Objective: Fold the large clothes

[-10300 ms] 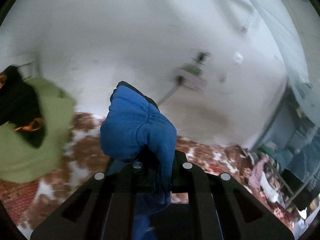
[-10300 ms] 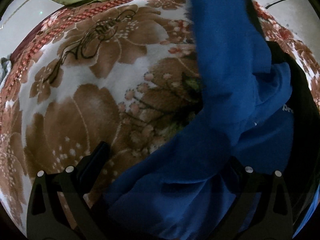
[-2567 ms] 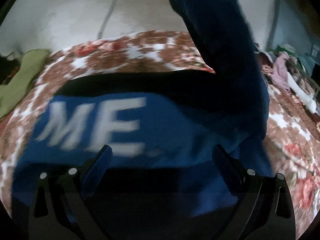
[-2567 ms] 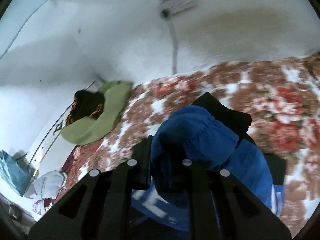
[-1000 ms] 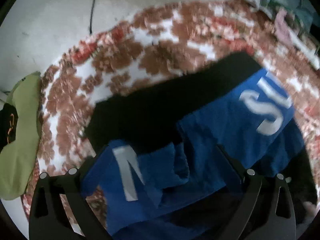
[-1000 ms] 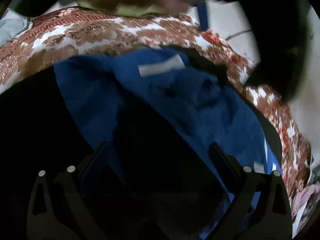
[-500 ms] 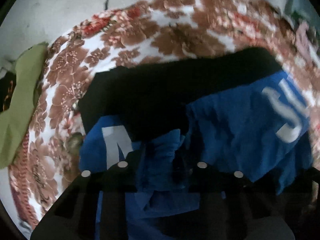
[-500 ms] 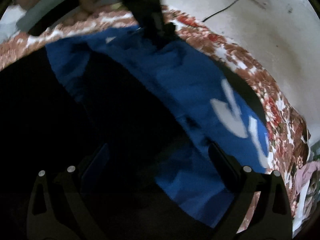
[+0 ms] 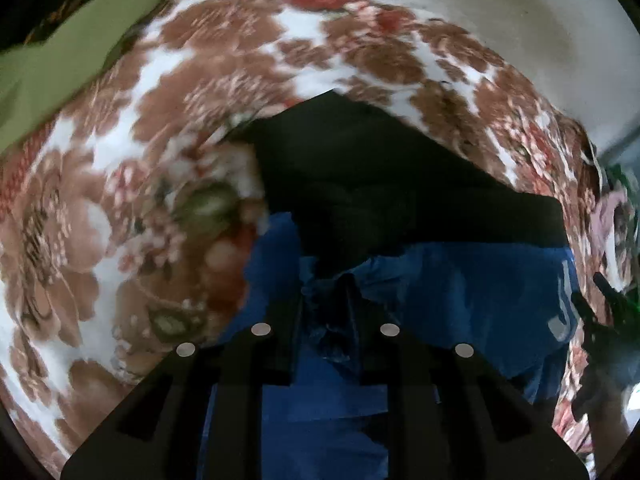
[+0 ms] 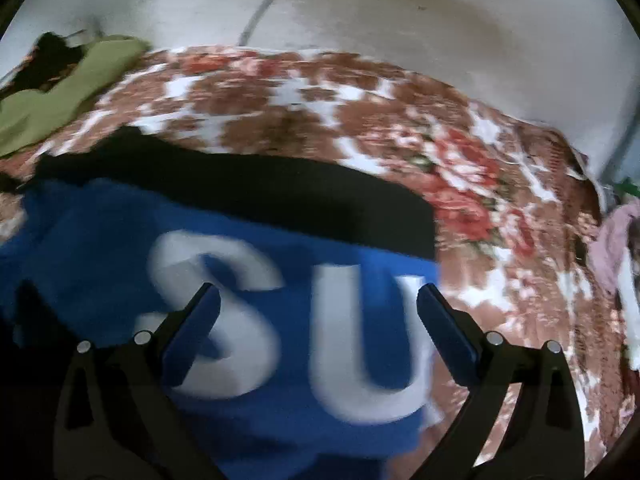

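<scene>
The sweater [image 10: 248, 320] is blue with a black band and big white letters. It lies spread on the bed [image 10: 304, 96], on the flowered blanket [image 9: 168, 184]. It looks soft and floppy, and likely thick and a bit heavy for cloth. It will bend and sag wherever it is not held, and it will not break. It does not look slippery, so a pinch should hold.

In the left view a bunched bit of the blue cloth, near where the blue meets the black, sits between the fingers of the left claw [image 9: 326, 312]. The left claw has just been closing and is now narrow, pinched on that fold of the sweater [image 9: 460, 280].

The right claw [image 10: 318, 304] is wide open and holds nothing. It hovers above the white letters, near the right edge of the sweater. The view is blurry there, so it cannot be told if the tips touch the cloth.

A good place to grab such a big soft thing is at an edge or corner, with the two claws well apart, so the cloth hangs flat and does not crumple. The right edge by the letters looks like a fair spot for the open claw.

A green cloth [image 10: 72, 92] lies at the far left of the bed, well apart from the sweater. A pale wall [image 10: 400, 20] stands behind the bed.
</scene>
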### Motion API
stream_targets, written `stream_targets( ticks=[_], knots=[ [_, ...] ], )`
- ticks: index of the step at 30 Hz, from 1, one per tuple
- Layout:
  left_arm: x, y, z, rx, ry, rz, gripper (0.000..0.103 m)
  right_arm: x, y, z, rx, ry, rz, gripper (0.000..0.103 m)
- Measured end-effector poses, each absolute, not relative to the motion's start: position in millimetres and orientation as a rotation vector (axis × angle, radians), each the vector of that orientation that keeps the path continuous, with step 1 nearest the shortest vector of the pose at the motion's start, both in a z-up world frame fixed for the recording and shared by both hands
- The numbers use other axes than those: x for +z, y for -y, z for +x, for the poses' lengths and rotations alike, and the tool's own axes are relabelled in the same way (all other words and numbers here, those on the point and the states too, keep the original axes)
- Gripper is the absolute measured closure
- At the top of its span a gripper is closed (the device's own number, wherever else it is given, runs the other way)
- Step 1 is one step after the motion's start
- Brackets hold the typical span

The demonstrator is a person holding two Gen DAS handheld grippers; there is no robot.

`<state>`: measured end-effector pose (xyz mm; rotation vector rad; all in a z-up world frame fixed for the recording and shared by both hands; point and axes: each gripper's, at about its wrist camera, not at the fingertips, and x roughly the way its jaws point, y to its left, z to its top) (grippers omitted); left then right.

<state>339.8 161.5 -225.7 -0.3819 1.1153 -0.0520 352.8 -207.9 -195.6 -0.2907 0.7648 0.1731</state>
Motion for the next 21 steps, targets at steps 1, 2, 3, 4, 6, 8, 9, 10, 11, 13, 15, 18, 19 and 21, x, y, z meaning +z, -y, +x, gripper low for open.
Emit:
stream_targets(
  ticks=[1,2,3,4,6,8,9,10,11,13,15,18,19,21],
  knots=[
    [-229.3,-166.0,340.8,-0.052,-1.118,-0.386,0.084,-199.0,215.3,358.7,0.152,-0.779,-0.269,0.006],
    [-235.3,-168.5,342.5,-0.053,-1.124,-0.380,0.084,-205.6,223.3,366.2,0.132,-0.808,-0.238,0.006],
    [-237.3,-169.4,343.4,-0.058,-1.125,-0.377,0.084,-212.4,229.3,370.1,0.114,-0.833,-0.224,0.006],
    [-239.5,-170.0,344.3,-0.061,-1.124,-0.376,0.084,-218.1,232.7,372.5,0.098,-0.849,-0.223,0.006],
    [-244.7,-172.7,345.8,-0.059,-1.124,-0.387,0.083,-232.3,239.0,374.7,0.080,-0.879,-0.217,0.005],
    [-250.1,-179.0,344.9,-0.045,-1.120,-0.383,0.082,-245.3,241.6,374.8,0.077,-0.898,-0.215,0.005],
    [-253.5,-182.5,343.6,-0.031,-1.118,-0.370,0.081,-251.0,242.7,375.0,0.076,-0.903,-0.217,0.005],
    [-256.6,-186.1,341.8,-0.017,-1.114,-0.358,0.078,-254.7,242.9,375.8,0.079,-0.905,-0.217,0.005],
    [-258.4,-188.4,340.8,-0.017,-1.110,-0.353,0.074,-257.7,243.9,376.7,0.085,-0.905,-0.215,0.005],
    [-258.8,-189.0,338.9,-0.025,-1.098,-0.333,0.071,-260.1,245.3,375.8,0.094,-0.899,-0.206,0.005],
    [-255.2,-183.6,338.9,-0.033,-1.089,-0.269,0.071,-256.6,248.9,375.3,0.088,-0.888,-0.188,0.005],
    [-242.8,-185.2,339.7,-0.031,-1.072,-0.234,0.055,-243.8,249.7,372.8,0.096,-0.875,-0.179,0.005],
    [-237.1,-187.1,339.2,-0.025,-1.061,-0.226,0.046,-235.2,249.2,371.7,0.107,-0.861,-0.168,0.005],
    [-219.4,-192.0,333.9,0.000,-1.009,-0.192,0.034,-209.1,244.6,365.6,0.134,-0.811,-0.143,0.005]
  ],
)
